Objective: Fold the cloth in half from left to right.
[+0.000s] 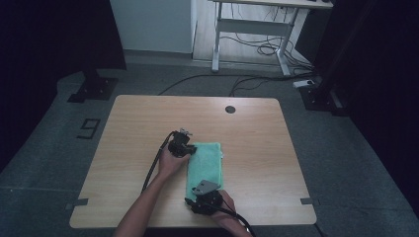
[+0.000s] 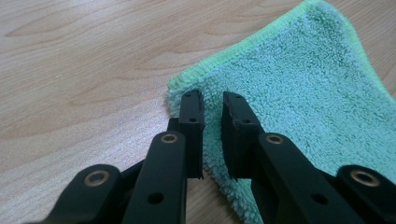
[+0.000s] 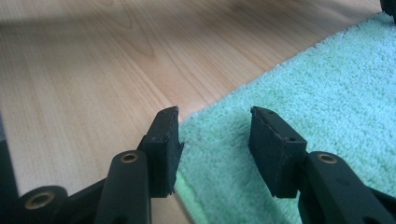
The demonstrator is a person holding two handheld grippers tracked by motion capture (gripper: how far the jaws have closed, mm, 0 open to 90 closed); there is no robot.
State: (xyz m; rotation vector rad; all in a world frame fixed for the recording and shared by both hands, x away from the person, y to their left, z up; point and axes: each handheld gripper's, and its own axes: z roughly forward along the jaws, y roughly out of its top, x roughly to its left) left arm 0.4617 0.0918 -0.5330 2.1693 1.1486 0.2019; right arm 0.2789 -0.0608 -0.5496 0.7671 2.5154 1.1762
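A green towel [image 1: 206,165] lies folded on the wooden tabletop [image 1: 133,128], near its front edge. The left gripper [image 2: 212,116], held with the forearm reaching forward, sits at the towel's far left corner, jaws narrowly parted (no cloth visibly pinched). The right gripper [image 3: 215,135] rests at the near edge, jaws spread wide over the towel's border.

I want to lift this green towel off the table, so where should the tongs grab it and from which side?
Grip the towel at its stitched corners, coming in low from its long left edge. It lies flat, so only the edge gives the jaws something to close on; the left tongs already straddle one corner.
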